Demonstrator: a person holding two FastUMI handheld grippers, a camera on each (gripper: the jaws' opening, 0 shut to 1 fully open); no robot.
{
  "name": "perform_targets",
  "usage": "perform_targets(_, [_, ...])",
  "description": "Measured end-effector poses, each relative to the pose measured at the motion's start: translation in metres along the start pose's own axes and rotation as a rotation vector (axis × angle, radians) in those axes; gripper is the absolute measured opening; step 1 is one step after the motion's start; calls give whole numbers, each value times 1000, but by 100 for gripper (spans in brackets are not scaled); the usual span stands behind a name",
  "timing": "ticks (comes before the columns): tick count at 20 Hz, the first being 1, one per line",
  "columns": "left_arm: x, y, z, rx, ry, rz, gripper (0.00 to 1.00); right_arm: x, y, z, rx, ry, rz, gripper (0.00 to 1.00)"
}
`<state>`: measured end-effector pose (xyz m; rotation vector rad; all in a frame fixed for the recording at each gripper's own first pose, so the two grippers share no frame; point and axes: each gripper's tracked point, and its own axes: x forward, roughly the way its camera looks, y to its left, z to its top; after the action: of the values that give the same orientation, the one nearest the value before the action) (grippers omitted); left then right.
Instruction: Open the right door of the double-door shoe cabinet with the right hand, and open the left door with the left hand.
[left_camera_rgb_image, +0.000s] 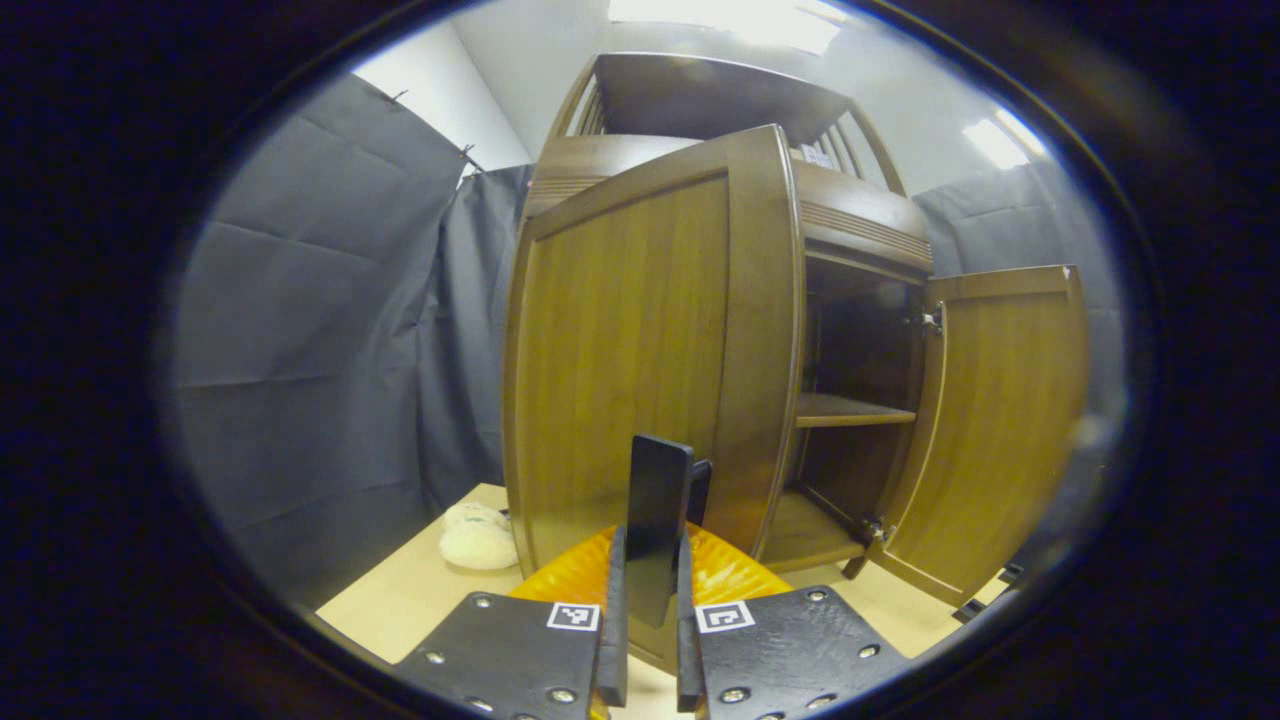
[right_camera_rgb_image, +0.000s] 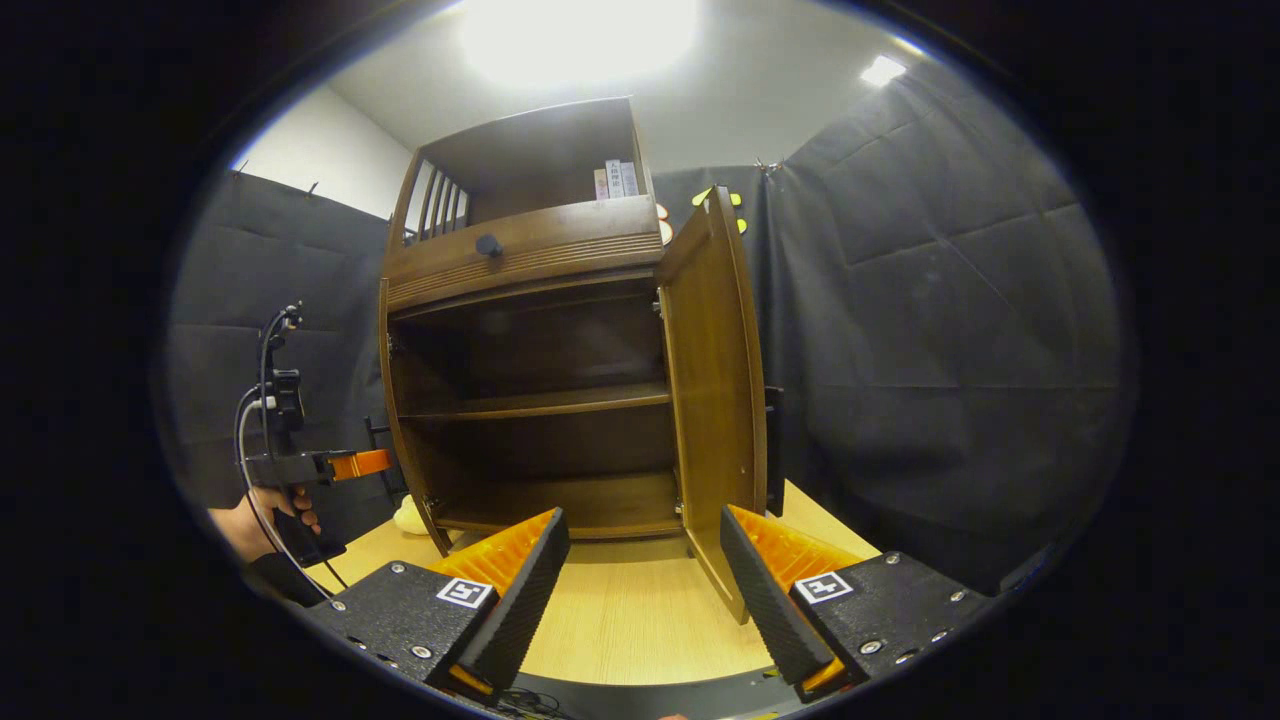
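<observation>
left gripper: fingers pinched on the dark handle of the left door, centre frame, part open | right gripper: fingers wide, empty | right door open | risk: handle slipping out mid-swing, cabinet shifting on table

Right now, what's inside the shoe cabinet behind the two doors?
Through the open right door, the shoe cabinet shows one middle shelf and a bottom board, both bare. The left door, gripped at its handle by the left gripper, hides the left side in that view.
</observation>
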<state>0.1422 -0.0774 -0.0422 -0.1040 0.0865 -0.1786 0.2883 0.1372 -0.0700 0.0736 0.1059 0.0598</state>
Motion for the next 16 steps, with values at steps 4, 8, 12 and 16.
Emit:
perform_targets(4, [-17,25,3,-10,-2,48,25,7,10,-2,7,2,35,92])
perform_targets(8, [-29,53,4,-2,-8,91,25,14,22,-4,9,2,73,94])
perform_targets(12, [-38,76,17,14,-35,131,25,19,34,-8,4,6,103,92])
perform_targets(16, [-48,106,23,45,-50,187,13,24,43,-8,4,5,123,94])
